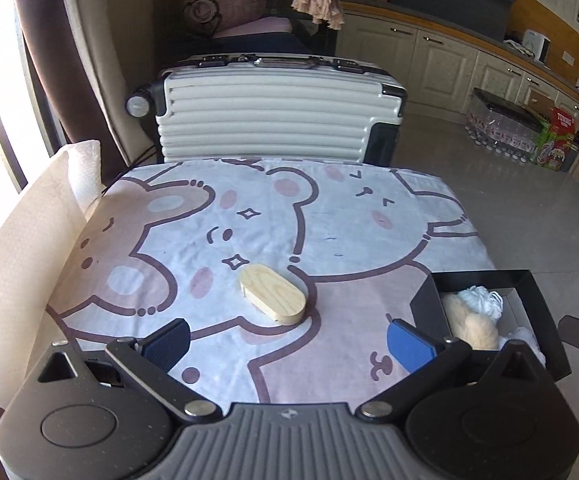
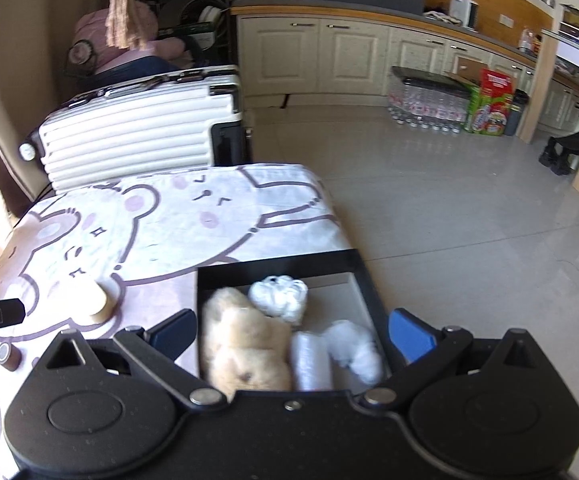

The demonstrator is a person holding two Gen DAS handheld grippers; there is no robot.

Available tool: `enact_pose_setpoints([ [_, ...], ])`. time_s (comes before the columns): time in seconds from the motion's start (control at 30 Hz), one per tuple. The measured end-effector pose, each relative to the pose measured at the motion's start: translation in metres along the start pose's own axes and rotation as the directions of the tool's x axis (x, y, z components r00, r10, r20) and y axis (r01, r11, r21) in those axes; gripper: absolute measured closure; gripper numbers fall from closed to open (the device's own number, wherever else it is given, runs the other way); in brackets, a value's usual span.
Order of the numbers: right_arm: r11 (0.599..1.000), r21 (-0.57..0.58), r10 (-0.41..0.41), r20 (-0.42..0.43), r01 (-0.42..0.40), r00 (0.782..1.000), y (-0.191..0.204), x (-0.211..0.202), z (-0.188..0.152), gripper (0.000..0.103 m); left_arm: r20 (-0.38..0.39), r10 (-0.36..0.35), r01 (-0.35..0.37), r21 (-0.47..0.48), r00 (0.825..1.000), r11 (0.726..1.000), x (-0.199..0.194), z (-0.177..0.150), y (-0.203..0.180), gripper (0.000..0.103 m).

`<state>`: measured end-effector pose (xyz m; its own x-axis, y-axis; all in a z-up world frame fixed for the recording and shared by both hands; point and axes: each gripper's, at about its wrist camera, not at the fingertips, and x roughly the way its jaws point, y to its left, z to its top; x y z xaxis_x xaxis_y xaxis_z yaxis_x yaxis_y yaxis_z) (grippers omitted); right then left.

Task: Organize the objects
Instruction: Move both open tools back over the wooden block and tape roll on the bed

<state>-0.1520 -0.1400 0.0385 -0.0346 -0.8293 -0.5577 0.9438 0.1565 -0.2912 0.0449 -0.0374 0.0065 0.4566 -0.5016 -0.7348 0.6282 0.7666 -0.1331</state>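
Wooden oval block (image 1: 272, 299) lying flat near the middle of the cartoon-bear cloth (image 1: 329, 216) covering the tabletop, untouched.

Running its long axis diagonally, far-left to near-right, with bare cloth showing on every side. Sitting at the tabletop's right edge, the black box (image 2: 279, 266) holding a tan plush toy (image 2: 245, 344), white fluffy pieces (image 2: 279, 294) and a clear wrapped roll (image 2: 311, 358). Hovering spread wide and gripping nothing, left gripper (image 1: 289, 340) just short of the block. Hanging over the box with fingers equally released, right gripper (image 2: 291, 338). Standing near the front-left, a small brown cylinder (image 2: 8, 356). Crowding the far edge, a white suitcase (image 1: 267, 116); flanking the right edge, open floor.
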Motion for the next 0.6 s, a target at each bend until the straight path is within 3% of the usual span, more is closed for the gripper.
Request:
enact_pose_setpoints([
  [0.6,0.987,-0.103,0.127,0.004,-0.126,0.992,0.091,0.015,0.005,0.000,-0.006,0.120,-0.120,-0.088,0.993,0.989,-0.008,-0.005,0.086,0.000],
])
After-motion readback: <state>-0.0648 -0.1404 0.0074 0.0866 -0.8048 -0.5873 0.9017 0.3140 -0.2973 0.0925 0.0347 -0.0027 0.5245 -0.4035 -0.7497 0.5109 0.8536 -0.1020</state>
